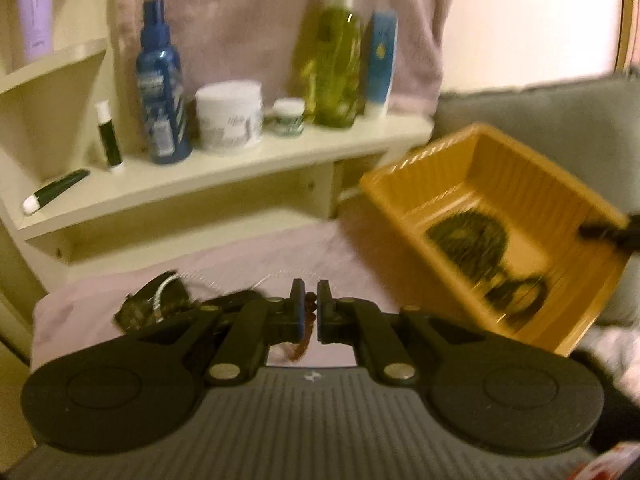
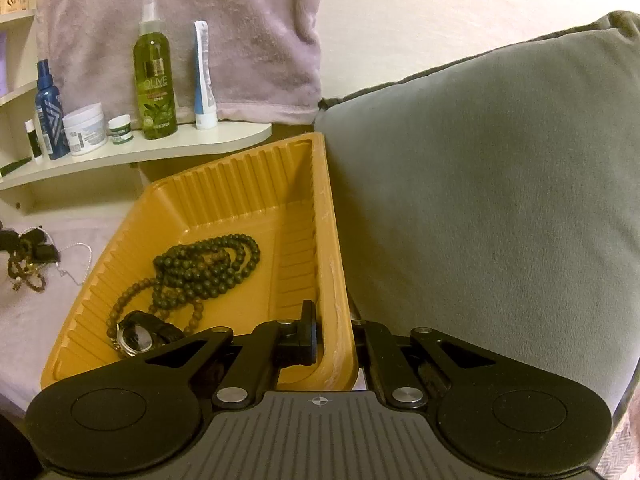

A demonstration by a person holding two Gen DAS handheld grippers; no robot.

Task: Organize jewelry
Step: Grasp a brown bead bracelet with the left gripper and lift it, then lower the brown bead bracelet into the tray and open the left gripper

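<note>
Orange ribbed tray (image 2: 224,184) tilted against a grey cushion, dark green bead necklace (image 2: 208,264) coiled inside, brown bead bracelet (image 2: 132,296) and black wristwatch (image 2: 138,336) at its lower end, reddish-brown bead strand (image 1: 306,332) dangling above the lilac cloth, tangled pile of jewelry (image 1: 154,304) on that cloth.

Motion blur smears the beads in the orange tray (image 1: 448,156), whose rim hides the right tongs' (image 2: 334,332) outer finger.

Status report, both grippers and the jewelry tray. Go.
Left gripper shut on brown bead strand. Right gripper shut on orange tray wall. Green beads and watch inside tray. Jewelry pile on cloth.
</note>
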